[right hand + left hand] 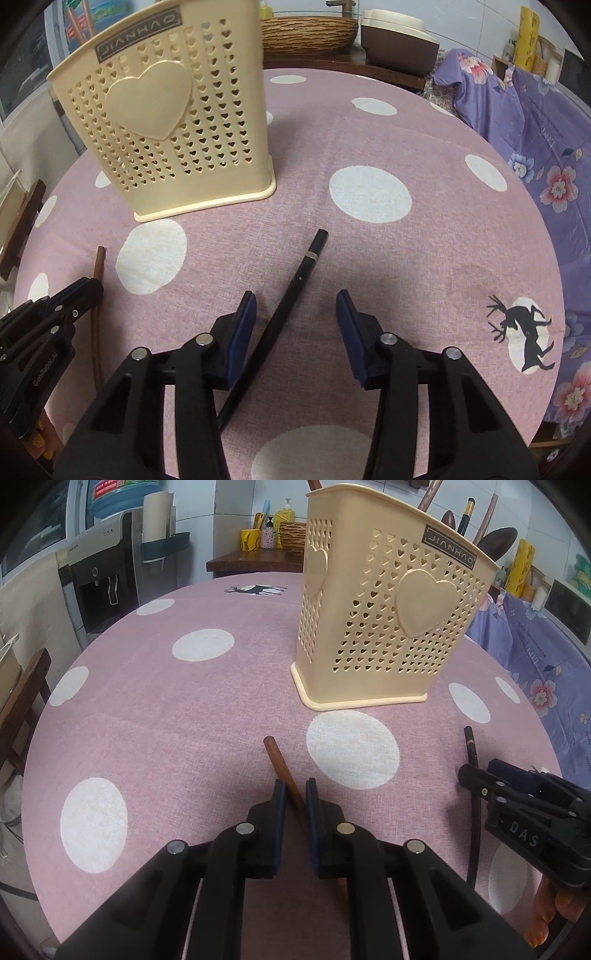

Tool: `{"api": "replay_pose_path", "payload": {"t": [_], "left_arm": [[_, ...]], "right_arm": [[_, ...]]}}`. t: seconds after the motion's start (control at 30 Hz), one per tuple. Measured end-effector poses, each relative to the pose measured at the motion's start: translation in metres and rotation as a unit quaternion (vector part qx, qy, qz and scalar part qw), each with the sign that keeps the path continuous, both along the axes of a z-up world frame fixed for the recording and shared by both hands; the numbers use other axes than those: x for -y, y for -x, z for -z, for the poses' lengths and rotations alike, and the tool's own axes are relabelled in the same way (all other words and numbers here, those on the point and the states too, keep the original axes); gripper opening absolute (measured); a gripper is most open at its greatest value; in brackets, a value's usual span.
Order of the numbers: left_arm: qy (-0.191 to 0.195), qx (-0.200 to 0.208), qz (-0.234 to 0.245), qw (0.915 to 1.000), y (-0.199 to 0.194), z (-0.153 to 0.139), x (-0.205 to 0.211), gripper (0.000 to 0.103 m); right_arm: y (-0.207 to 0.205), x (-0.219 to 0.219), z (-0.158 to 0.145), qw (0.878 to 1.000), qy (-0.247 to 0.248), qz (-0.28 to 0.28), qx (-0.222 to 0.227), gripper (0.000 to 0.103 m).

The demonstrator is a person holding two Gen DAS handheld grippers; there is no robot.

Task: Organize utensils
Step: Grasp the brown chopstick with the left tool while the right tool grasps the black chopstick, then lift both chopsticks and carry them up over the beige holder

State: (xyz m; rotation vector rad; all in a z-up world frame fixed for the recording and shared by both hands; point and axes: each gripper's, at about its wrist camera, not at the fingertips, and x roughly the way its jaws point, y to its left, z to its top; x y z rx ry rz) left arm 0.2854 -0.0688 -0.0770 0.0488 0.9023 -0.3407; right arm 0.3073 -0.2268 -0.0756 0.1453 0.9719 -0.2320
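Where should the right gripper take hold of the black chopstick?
Grip the black chopstick on its bare middle shaft, coming down from above with the right gripper straddling it. It lies flat on the tablecloth, thin and straight, already between the open pads.

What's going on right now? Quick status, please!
Left gripper shut on brown chopstick. Right gripper open astride black chopstick, pads not touching. Cream utensil holder upright beyond, path clear.

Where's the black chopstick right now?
The black chopstick lies on the pink tablecloth, between the right gripper's open jaws, nearer its left pad, in front of the cream holder.
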Motion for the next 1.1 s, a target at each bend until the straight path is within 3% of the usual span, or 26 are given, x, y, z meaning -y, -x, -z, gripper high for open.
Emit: {"api": "replay_pose_path", "payload": {"t": [0.43, 0.67, 1.1], "left_arm": [[0.001, -0.004, 0.001, 1.0, -0.006, 0.0, 0.002, 0.012], [0.0, -0.002, 0.002, 1.0, -0.007, 0.0, 0.003, 0.012], [0.007, -0.001, 0.003, 1.0, -0.007, 0.0, 0.008, 0.011]], "right_arm": [[-0.02, -0.008, -0.001, 1.0, -0.001, -0.02, -0.005, 0.015], [-0.017, -0.013, -0.002, 0.999, -0.013, -0.032, 0.003, 0.008], [-0.009, -0.004, -0.01, 0.998, -0.039, -0.035, 0.028, 0.008]]}}
